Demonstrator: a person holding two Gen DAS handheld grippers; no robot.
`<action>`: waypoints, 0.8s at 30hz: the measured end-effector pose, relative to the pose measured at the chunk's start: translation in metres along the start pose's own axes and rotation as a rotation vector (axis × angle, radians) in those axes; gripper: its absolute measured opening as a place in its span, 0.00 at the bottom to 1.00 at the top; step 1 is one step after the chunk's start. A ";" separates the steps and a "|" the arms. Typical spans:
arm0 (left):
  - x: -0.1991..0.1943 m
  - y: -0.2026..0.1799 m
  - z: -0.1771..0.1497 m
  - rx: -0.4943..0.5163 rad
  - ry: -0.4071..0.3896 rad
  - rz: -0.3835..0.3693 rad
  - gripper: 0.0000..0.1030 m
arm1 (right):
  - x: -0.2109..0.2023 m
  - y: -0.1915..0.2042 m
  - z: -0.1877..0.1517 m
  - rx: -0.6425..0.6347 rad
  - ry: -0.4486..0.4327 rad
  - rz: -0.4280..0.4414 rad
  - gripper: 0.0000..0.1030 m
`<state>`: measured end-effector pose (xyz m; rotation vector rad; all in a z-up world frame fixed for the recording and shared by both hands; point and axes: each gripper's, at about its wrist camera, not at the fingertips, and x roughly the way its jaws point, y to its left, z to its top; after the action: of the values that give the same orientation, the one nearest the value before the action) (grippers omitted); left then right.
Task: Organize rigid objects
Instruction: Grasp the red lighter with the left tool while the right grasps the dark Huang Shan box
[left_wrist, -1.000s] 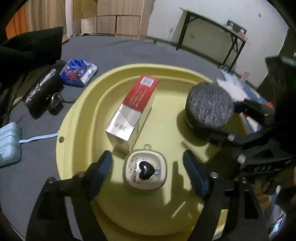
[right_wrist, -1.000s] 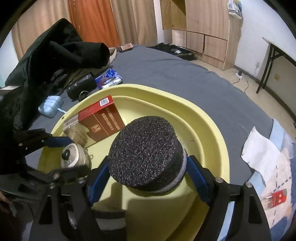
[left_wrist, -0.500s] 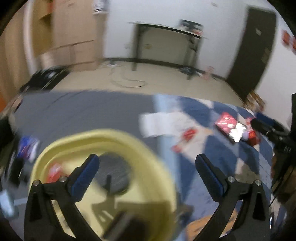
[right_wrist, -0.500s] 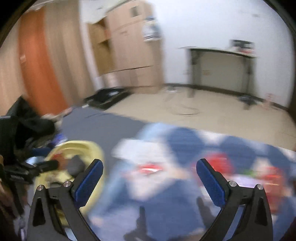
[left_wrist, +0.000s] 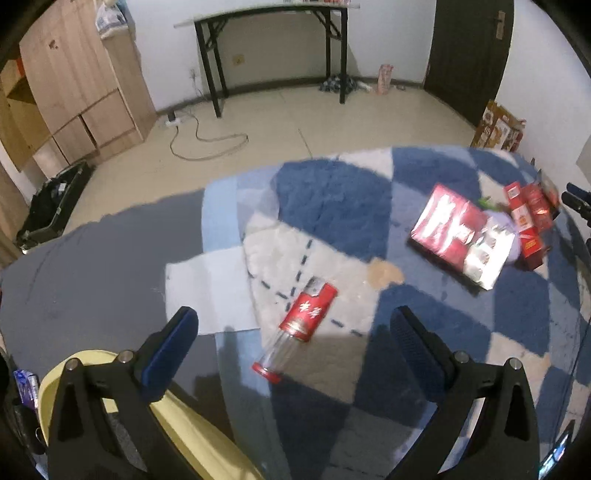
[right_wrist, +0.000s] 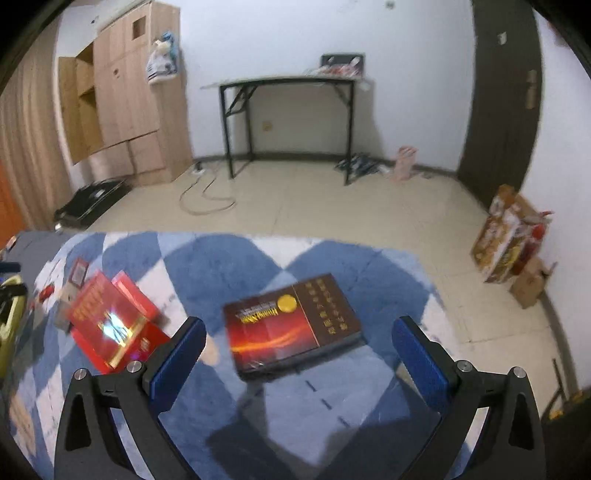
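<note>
Swinging away from the yellow tray (left_wrist: 207, 435), both units now face the blue-and-white checked blanket (left_wrist: 332, 199) on the bed. A second ago the left hand-held gripper (left_wrist: 290, 352) stood over a small heart-marked tin in the tray and the right hand-held gripper (right_wrist: 295, 363) bracketed a dark foam puck there. Both have just been opening and now stand released, jaws spread wide, nothing between them. Judgement: two items are delivered to the tray and the next pickups are being lined up.

Left wrist view: a small bottle with a red label (left_wrist: 297, 328) lies on its side on a white patch of the blanket, directly ahead between the open jaws but not touched. The tray shows only as a rim at the lower left, near the bed's grey sheet (left_wrist: 92, 266). A large red-and-silver box (left_wrist: 458, 240) and several small red cartons (left_wrist: 528, 221) lie toward the blanket's far right edge.

Right wrist view: a dark red book-like box (right_wrist: 291, 325) lies flat ahead of the open jaws, near the blanket's far edge; red boxes (right_wrist: 110, 317) lie to its left.

Room: tiled floor, black folding table (right_wrist: 288, 122) against the far wall, wooden wardrobe (right_wrist: 129, 110) at left, dark door (right_wrist: 498, 92) at right. Both views are slightly blurred.
</note>
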<state>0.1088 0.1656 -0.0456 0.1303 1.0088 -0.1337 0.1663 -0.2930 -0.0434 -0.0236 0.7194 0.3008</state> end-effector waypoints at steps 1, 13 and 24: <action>0.005 0.001 0.000 0.011 0.010 0.010 1.00 | 0.004 -0.003 0.001 -0.014 0.008 0.014 1.00; 0.040 -0.007 -0.010 0.041 0.066 -0.034 0.81 | 0.027 -0.050 0.007 -0.108 0.035 0.128 1.00; 0.031 -0.016 -0.023 -0.041 0.051 -0.071 0.43 | 0.062 -0.035 0.032 -0.160 0.101 0.113 0.96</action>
<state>0.1028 0.1523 -0.0848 0.0609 1.0673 -0.1749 0.2404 -0.3064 -0.0627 -0.1508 0.7972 0.4678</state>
